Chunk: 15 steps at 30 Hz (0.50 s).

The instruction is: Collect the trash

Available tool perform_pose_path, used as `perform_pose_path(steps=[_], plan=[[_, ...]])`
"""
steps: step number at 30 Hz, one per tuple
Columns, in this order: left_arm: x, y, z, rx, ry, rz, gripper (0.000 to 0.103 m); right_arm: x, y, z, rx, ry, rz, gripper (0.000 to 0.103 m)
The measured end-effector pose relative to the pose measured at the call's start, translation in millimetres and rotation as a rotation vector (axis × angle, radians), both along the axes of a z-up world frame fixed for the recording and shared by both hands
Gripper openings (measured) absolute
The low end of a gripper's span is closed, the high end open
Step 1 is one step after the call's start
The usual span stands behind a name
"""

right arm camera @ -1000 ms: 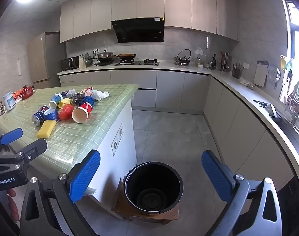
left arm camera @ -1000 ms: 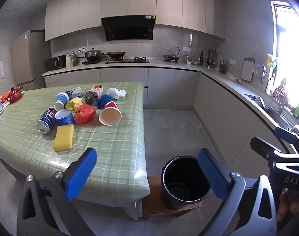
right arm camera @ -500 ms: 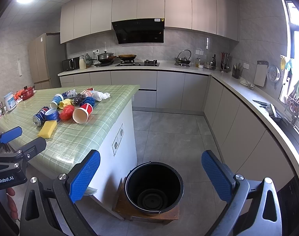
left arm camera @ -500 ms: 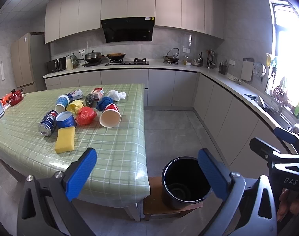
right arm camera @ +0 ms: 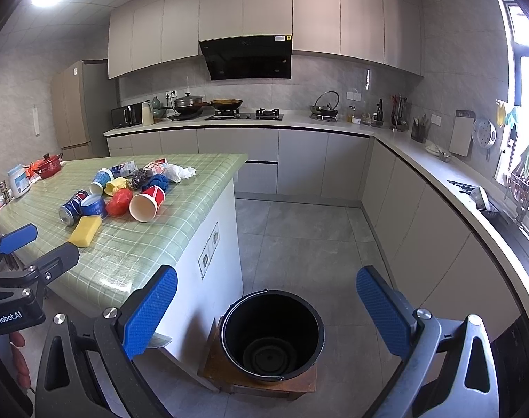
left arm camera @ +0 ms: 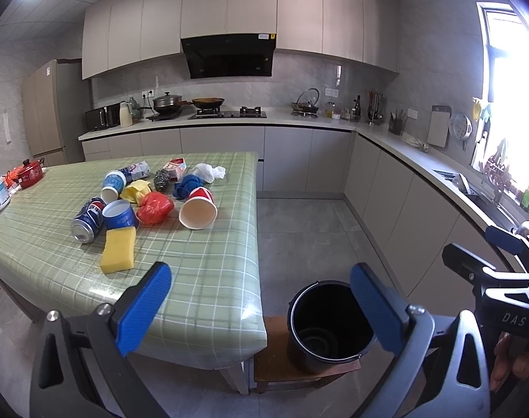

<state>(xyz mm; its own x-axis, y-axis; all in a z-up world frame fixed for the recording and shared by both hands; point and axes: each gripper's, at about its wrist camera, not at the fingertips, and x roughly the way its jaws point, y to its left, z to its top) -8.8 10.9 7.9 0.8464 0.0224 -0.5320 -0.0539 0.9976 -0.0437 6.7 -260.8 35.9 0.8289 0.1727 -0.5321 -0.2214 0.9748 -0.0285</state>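
Green-checked surface [left arm camera: 202,264]: carries trash — red paper cup [left arm camera: 197,207], yellow sponge [left arm camera: 118,252], blue can [left arm camera: 87,219].
Black bucket [right arm camera: 273,336]: on low wooden stool [right arm camera: 215,365], beside the surface.
Left gripper [left arm camera: 261,308]: spread, empty.
Right gripper [right arm camera: 266,308]: spread, empty.

**Right wrist view: gripper over bucket, nothing held**

Your right gripper [right arm camera: 266,308] hung wide apart and empty above the black bucket [right arm camera: 272,334], which stood on a low wooden stool [right arm camera: 229,372] beside the island. Trash lay clustered on the green checked tablecloth [right arm camera: 132,244]: red cup [right arm camera: 147,203], yellow sponge [right arm camera: 85,231].
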Motion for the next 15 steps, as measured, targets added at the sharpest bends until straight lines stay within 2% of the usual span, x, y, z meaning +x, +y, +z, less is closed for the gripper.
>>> perform_pose_path(steps=[15], plan=[[-3.5, 5.9, 1.0, 0.001, -0.009, 0.012, 0.103, -0.8, 0.8, 0.1, 0.003, -0.004, 0.002, 0.103]])
